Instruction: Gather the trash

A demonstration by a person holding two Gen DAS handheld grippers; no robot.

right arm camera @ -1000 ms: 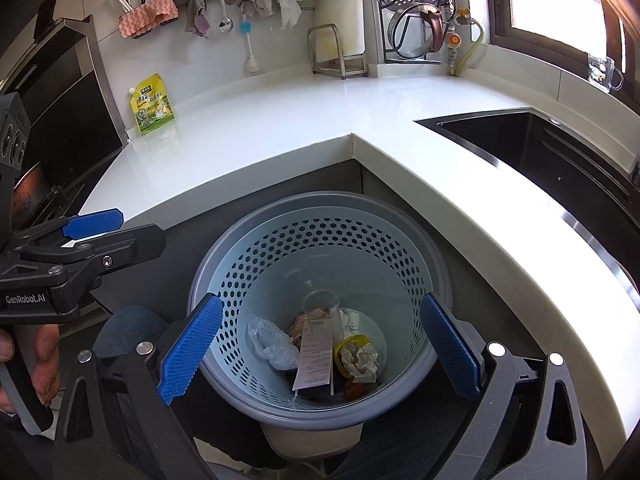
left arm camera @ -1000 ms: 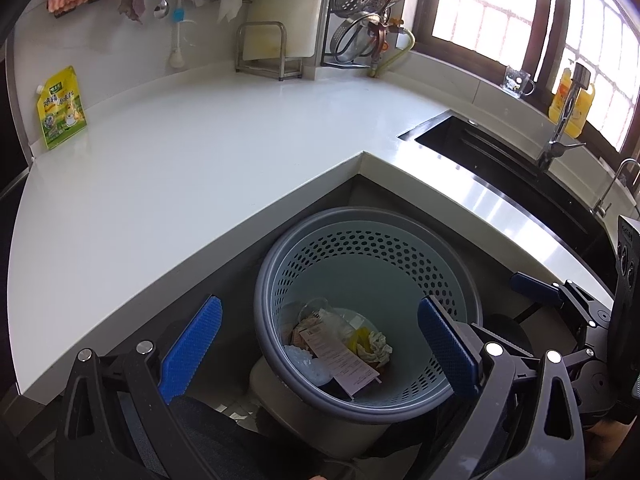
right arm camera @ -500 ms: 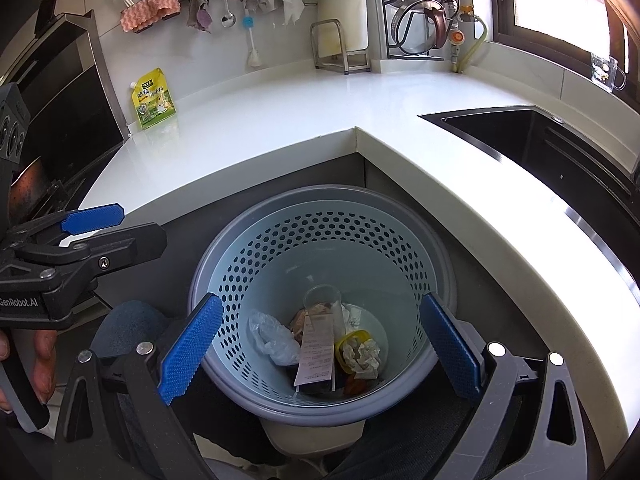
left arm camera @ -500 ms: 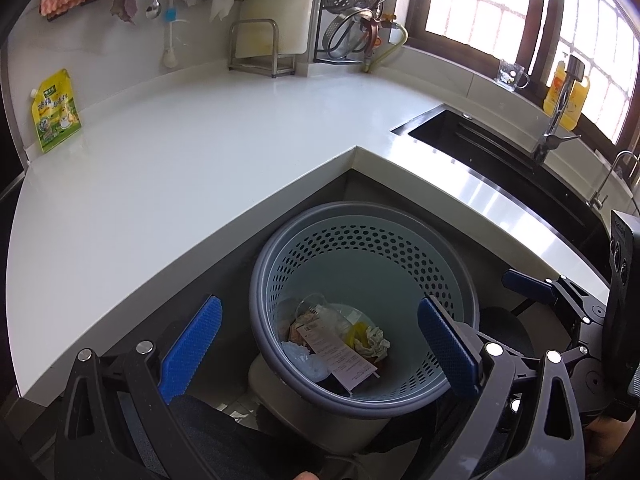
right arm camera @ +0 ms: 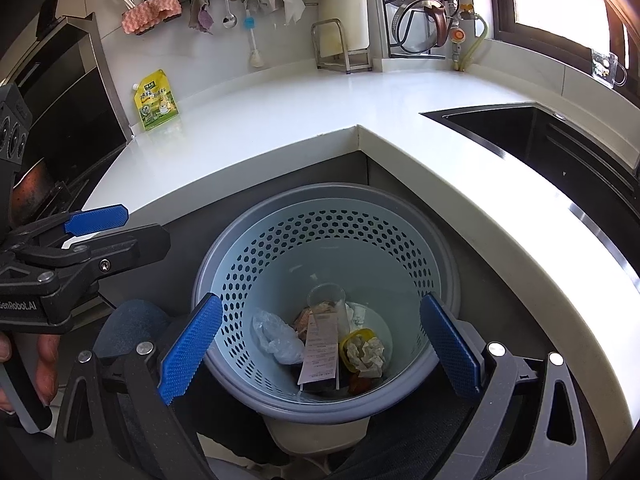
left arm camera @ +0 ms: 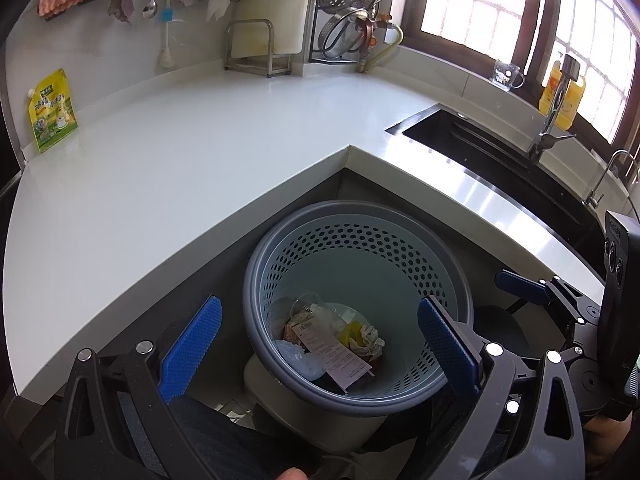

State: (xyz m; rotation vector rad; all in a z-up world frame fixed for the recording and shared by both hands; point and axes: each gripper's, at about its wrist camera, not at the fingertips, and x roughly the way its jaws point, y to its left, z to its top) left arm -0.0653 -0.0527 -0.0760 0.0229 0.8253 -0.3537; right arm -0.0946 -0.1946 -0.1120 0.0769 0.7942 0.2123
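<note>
A grey perforated waste basket [left arm camera: 448, 280] [right arm camera: 248, 256] stands on the floor in the inner corner of the white counter. It holds a paper receipt [left arm camera: 334, 356] [right arm camera: 320, 356], a crumpled plastic bag [right arm camera: 278, 338], a clear plastic cup [right arm camera: 326, 304], a yellow wrapper with crumpled paper [right arm camera: 366, 352] and other scraps. My left gripper [left arm camera: 318, 350] is open and empty above the basket. My right gripper [right arm camera: 320, 352] is open and empty above it too. The left gripper also shows at the left of the right wrist view [right arm camera: 72, 240].
A white L-shaped counter [left arm camera: 180, 160] surrounds the corner. A yellow-green pouch [left arm camera: 52, 110] [right arm camera: 156, 100] leans on the back wall. A black sink [left arm camera: 500, 152] with a tap is at right. A dish rack [left arm camera: 356, 12], hanging cloths and utensils line the wall.
Both grippers have stayed open over the basket; the views shifted slightly, with the basket drifting a little in frame. The trash has not moved.
</note>
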